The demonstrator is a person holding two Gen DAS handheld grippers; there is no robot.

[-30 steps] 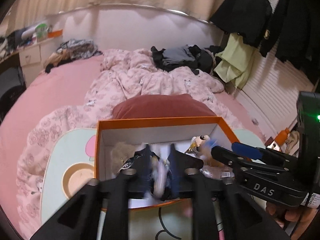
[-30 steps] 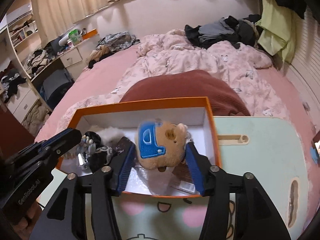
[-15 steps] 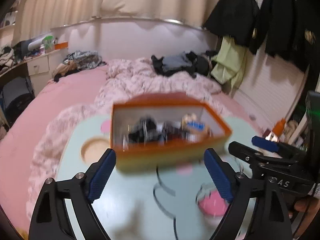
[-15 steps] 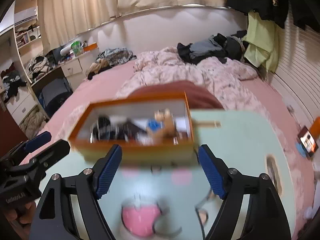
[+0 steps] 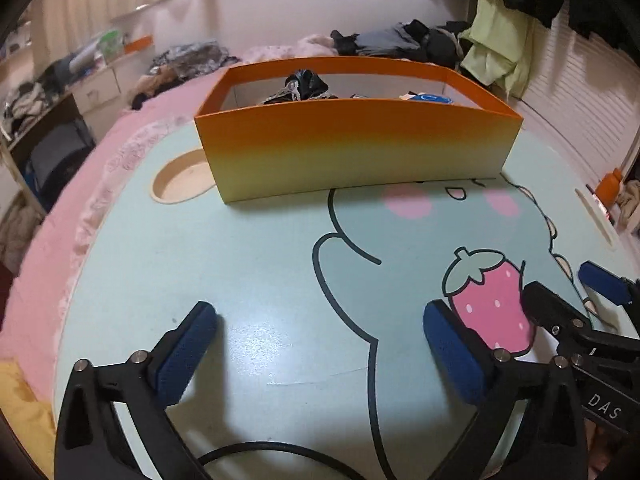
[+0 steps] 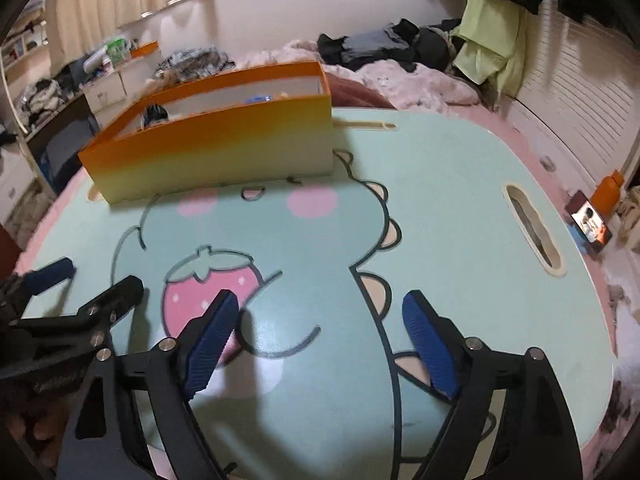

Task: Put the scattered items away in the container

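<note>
An orange box (image 5: 352,148) stands at the far side of the pale blue lap table (image 5: 256,264), also seen in the right wrist view (image 6: 216,148). Dark items (image 5: 302,84) and something blue (image 5: 430,98) stick up inside it. My left gripper (image 5: 320,340) is open and empty, low over the near table. My right gripper (image 6: 320,332) is open and empty, beside the left one, over the strawberry print (image 6: 208,284). Each gripper shows in the other's view: the right one (image 5: 576,300) and the left one (image 6: 80,292).
The table lies on a pink bed with a rumpled quilt (image 6: 416,80) and clothes (image 5: 400,40) behind. A round cup recess (image 5: 180,180) and a handle slot (image 6: 532,228) cut the tabletop. A black cable (image 5: 272,452) lies near the left gripper. An orange bottle (image 6: 606,196) stands at the right.
Both grippers let go of their items in the box, opened wide, and pulled back and down to the near side of the table.
</note>
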